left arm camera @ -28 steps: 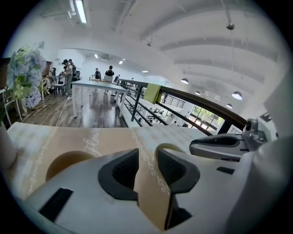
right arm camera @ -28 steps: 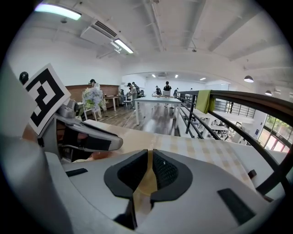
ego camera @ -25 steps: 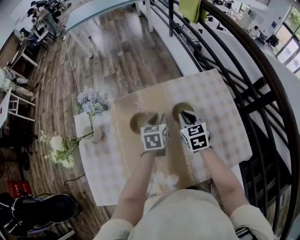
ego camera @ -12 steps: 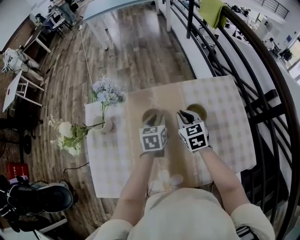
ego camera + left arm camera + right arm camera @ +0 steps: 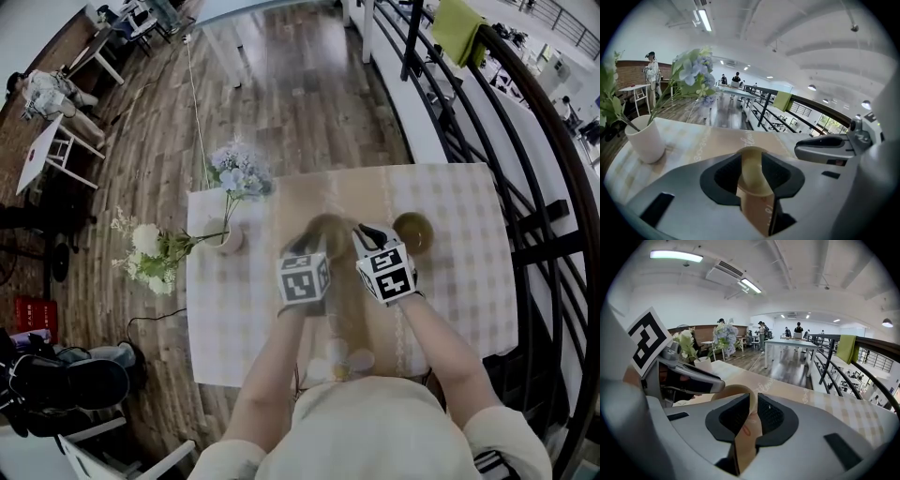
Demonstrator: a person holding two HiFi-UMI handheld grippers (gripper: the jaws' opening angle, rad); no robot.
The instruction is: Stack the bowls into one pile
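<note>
Paper this thin crushes easily, so I grip lightly: left tongs pinch the bowl by its rim over the desk, right tongs clamp the same rim; second bowl sits on the desk, rightward.

Pale checked tablecloth, tan runner down its middle. White vase near the cloth's left edge, with blue flowers rising from it. White flowers lean out past that edge. Black railing along the right, green cloth draped over it. Wood plank floor beyond. People at far tables.
</note>
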